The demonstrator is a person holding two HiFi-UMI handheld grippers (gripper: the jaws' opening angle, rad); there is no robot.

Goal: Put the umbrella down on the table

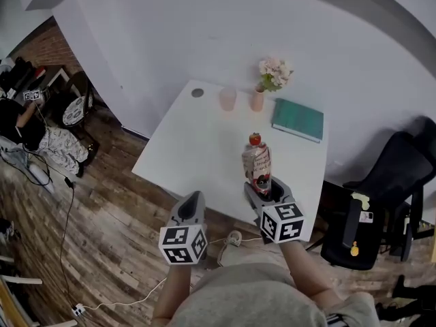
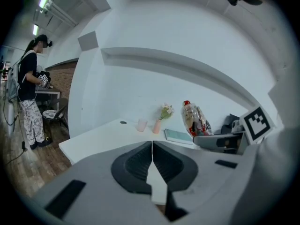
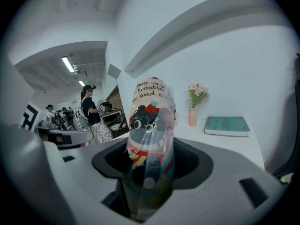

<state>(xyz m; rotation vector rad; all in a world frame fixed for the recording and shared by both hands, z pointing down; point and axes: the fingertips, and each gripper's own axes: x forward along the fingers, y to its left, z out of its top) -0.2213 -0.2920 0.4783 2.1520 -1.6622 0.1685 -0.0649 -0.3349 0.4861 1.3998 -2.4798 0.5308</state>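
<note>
Nearest the head cam, two forearms (image 1: 303, 268) reach out from the person's grey top (image 1: 259, 298), one gripper each. Left gripper (image 1: 194, 197) is over the wood floor (image 1: 102, 237), short of the table (image 1: 197, 148). Its own view shows the fingers pressed together w/ nothing btwn them, so it looks like a spare hand.

Right gripper (image 1: 263, 188) is at the table's near edge. Its fingers are spread wide and pinch the lower end of the umbrella (image 1: 257, 161), which is folded, in a clear printed sleeve, red cap up, nearly upright. It's prob. held low so its length can be tipped flat; it's not yet laid down.

Farther back on the table are a pink cup (image 1: 227, 99), a vase w/ flowers (image 1: 257, 101) and a green book (image 1: 298, 119), leaving the middle bare for the umbrella.

Head view gives the layout. Only the right gripper view shows the grip on the sleeve. Left gripper view catches the umbrella side-on, tilted only slightly.
</note>
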